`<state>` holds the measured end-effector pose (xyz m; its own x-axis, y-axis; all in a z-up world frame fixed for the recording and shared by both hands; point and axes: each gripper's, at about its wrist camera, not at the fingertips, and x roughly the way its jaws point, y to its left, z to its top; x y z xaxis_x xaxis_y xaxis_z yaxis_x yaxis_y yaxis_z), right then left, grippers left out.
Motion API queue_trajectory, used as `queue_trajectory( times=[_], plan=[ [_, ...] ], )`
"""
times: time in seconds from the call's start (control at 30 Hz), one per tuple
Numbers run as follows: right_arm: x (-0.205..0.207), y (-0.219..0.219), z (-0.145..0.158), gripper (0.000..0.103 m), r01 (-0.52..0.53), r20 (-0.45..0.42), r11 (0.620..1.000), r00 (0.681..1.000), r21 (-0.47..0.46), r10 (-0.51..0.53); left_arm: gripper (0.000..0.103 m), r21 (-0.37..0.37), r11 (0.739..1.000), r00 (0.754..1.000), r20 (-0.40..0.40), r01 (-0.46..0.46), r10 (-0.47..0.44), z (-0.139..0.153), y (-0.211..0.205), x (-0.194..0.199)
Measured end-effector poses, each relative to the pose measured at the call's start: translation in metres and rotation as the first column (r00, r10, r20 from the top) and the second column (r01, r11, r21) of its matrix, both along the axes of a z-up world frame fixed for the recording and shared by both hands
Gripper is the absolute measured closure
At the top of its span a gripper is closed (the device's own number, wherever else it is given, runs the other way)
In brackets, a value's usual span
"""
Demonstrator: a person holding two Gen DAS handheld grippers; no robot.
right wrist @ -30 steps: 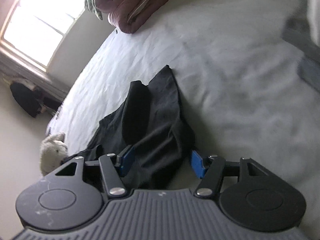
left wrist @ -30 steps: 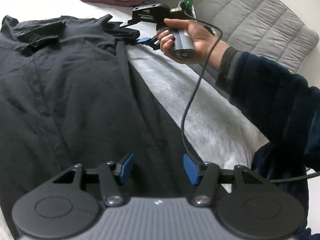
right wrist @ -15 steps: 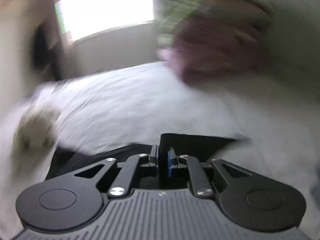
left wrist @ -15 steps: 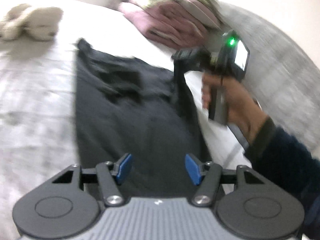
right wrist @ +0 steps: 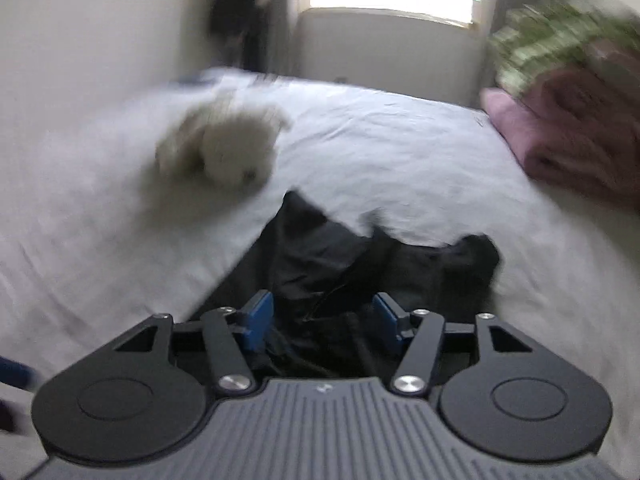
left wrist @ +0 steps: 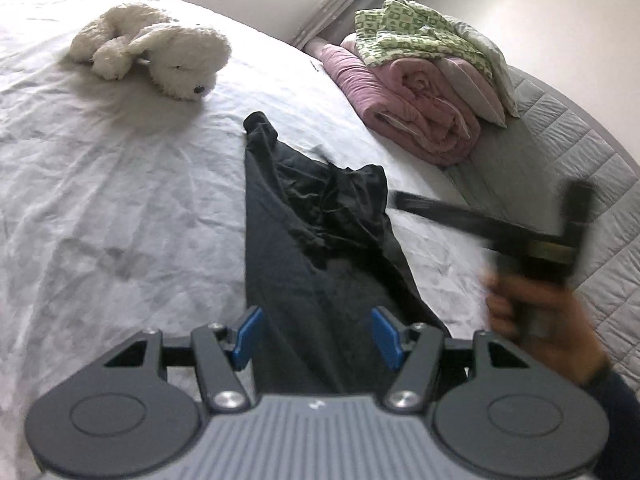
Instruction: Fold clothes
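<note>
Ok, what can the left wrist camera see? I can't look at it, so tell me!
A long, crumpled black cloth garment lies on a white bed sheet, under the open left gripper. A fluffy white toy dog and rolled pink bedding lie beyond; a blurred hand holds the right gripper at the right.

A wrinkled white bed [left wrist: 120, 208] carries a dark garment [left wrist: 320, 272] lying lengthwise, a white plush dog [left wrist: 160, 48] near it, and a rolled pink blanket [left wrist: 408, 100] topped with green-patterned cloth [left wrist: 416, 32].
</note>
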<state>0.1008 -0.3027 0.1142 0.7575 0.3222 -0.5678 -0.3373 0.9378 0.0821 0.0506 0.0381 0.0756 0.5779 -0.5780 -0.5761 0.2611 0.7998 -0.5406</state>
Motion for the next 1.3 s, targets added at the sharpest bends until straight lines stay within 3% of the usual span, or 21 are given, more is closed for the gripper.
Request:
queue_trajectory(
  times=[0.07,0.13,0.3,0.47,0.63,0.8,1.0,1.1,1.23,1.3],
  plan=[
    [-0.025,-0.037,0.015,0.043,0.086,-0.082,0.986,0.994,0.143,-0.075,0.042,0.011,1.0,1.0,0.011,-0.004,0.004,-0.002,-0.003,0.005],
    [-0.053,-0.063,0.021,0.043,0.146,-0.162,0.968,0.98,0.203,-0.114,0.041,0.03,0.999,1.0,0.024,-0.013,0.012,-0.002,-0.009,0.014],
    [-0.124,-0.072,0.009,0.043,0.067,-0.226,0.963,0.974,0.262,-0.007,0.041,0.022,0.999,0.999,0.029,-0.027,0.027,0.001,-0.031,0.055],
    [-0.134,-0.048,-0.016,0.043,0.033,-0.246,0.989,0.969,0.143,0.003,0.037,0.094,0.995,0.998,0.051,-0.028,0.023,0.006,-0.082,0.129],
    [-0.152,-0.043,-0.018,0.043,-0.059,-0.246,0.998,0.967,0.026,0.064,0.037,0.172,0.984,0.999,0.03,-0.047,0.043,-0.008,-0.125,0.198],
    [-0.158,-0.046,-0.028,0.045,-0.096,-0.279,0.995,0.956,0.0,0.093,0.037,0.255,0.965,0.998,0.008,-0.067,0.067,-0.021,-0.15,0.23],
    [-0.16,-0.042,-0.031,0.045,-0.13,-0.292,0.991,0.949,-0.012,0.121,0.037,0.261,0.964,0.998,-0.011,-0.054,0.059,-0.031,-0.161,0.239],
    [-0.16,-0.04,-0.033,0.045,-0.131,-0.292,0.99,0.95,-0.042,0.113,0.044,0.28,0.958,0.999,0.004,-0.053,0.054,-0.033,-0.169,0.238],
    [-0.159,-0.04,-0.035,0.045,-0.124,-0.292,0.991,0.951,-0.053,0.103,0.091,0.316,0.947,0.999,0.026,-0.051,0.045,-0.033,-0.177,0.237],
    [-0.158,-0.039,-0.037,0.045,-0.127,-0.297,0.99,0.949,-0.059,0.104,0.096,0.329,0.943,0.998,0.043,-0.055,0.043,-0.031,-0.177,0.236]
  ],
)
